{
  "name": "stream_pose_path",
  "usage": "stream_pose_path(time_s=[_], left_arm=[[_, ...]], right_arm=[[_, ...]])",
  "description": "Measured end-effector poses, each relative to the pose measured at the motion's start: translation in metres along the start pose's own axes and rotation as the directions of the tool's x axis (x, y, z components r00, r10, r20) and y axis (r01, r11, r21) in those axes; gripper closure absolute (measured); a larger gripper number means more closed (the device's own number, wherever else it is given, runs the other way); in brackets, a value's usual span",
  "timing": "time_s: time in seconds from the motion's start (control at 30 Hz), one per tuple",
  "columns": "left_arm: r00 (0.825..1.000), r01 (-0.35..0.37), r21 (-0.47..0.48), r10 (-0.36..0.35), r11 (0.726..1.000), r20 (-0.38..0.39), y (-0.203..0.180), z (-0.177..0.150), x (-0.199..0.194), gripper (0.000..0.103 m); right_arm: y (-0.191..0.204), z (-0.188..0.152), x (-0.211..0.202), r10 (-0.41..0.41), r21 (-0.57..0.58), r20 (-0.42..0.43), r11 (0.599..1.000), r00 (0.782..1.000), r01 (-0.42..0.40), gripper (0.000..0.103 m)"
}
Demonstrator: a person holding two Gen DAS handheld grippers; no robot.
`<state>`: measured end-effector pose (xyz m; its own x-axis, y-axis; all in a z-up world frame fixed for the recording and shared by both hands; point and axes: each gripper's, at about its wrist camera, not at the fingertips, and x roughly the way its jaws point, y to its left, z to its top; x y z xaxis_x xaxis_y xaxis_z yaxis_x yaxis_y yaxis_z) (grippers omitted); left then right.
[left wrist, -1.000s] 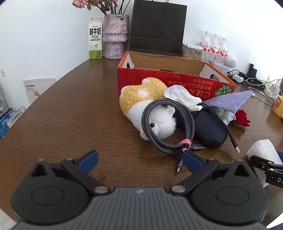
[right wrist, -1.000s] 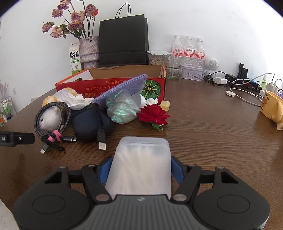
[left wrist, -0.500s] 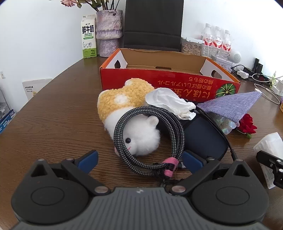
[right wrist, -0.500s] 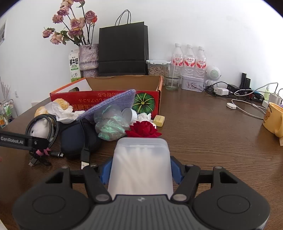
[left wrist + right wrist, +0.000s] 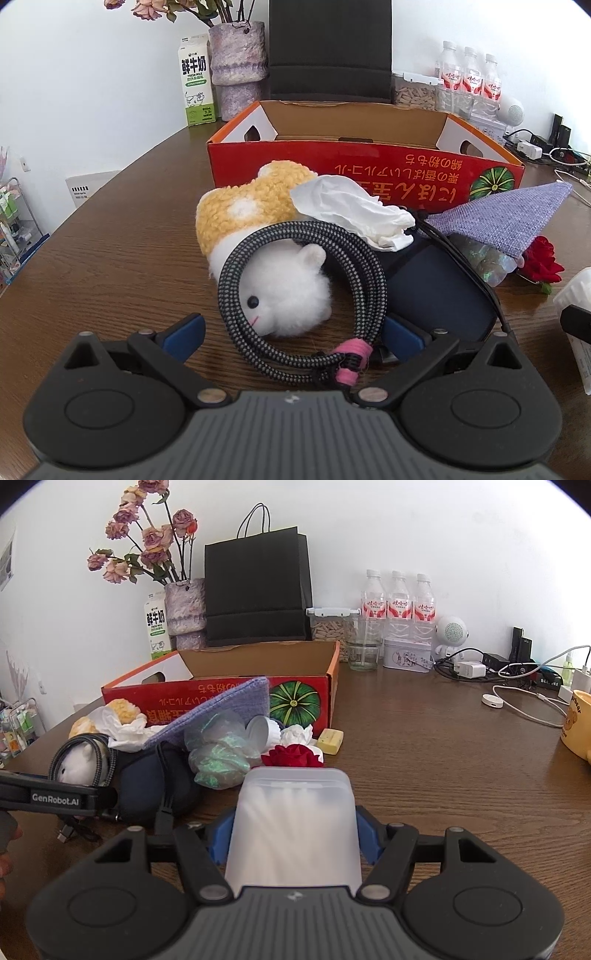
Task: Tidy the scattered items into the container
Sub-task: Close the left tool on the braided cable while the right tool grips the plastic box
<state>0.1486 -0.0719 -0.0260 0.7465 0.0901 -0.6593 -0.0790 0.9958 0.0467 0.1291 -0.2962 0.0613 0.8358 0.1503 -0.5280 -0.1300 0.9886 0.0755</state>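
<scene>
My left gripper (image 5: 293, 334) is open low over the table, its blue pads either side of the near loop of a coiled black-and-white braided cable (image 5: 236, 295) bound with a pink tie (image 5: 351, 360). The coil circles the head of a white-and-yellow plush toy (image 5: 284, 295). Behind stands the open red cardboard box (image 5: 369, 173), also in the right wrist view (image 5: 221, 698). My right gripper (image 5: 293, 838) is shut on a translucent white plastic case (image 5: 293, 823), held above the table in front of a red rose (image 5: 291, 755).
A crumpled tissue (image 5: 354, 210), a dark blue pouch (image 5: 439, 291), a purple cloth (image 5: 498, 218), a crinkled plastic bag (image 5: 218, 753) and a yellow block (image 5: 330, 740) lie before the box. Vase, milk carton, black bag and bottles line the wall; cables and a yellow mug (image 5: 576, 723) sit right.
My left gripper has moved forward and a little down, so the cable coil now lies between its fingers. My right gripper, still holding the case, has edged toward the pile and box.
</scene>
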Motion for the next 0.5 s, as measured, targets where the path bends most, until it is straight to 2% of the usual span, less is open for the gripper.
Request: stream_pose_path(time_s=[0.03, 0.1, 0.2, 0.5], left_arm=[[1.000, 0.015, -0.005, -0.015, 1.000, 0.001, 0.001, 0.000, 0.000, 0.002], [0.999, 0.036, -0.003, -0.036, 0.999, 0.002, 0.002, -0.001, -0.002, 0.018], [0.999, 0.031, 0.019, -0.031, 0.999, 0.010, 0.000, -0.002, -0.006, 0.020], [0.996, 0.086, 0.005, -0.086, 0.996, 0.032, 0.011, -0.006, -0.017, 0.021]], right_arm=[[0.000, 0.000, -0.001, 0.001, 0.000, 0.001, 1.000, 1.000, -0.001, 0.038], [0.000, -0.001, -0.001, -0.001, 0.002, 0.002, 1.000, 1.000, 0.001, 0.038], [0.000, -0.002, -0.002, -0.002, 0.007, -0.001, 1.000, 1.000, 0.002, 0.038], [0.008, -0.003, -0.009, -0.013, 0.003, 0.008, 1.000, 1.000, 0.013, 0.038]])
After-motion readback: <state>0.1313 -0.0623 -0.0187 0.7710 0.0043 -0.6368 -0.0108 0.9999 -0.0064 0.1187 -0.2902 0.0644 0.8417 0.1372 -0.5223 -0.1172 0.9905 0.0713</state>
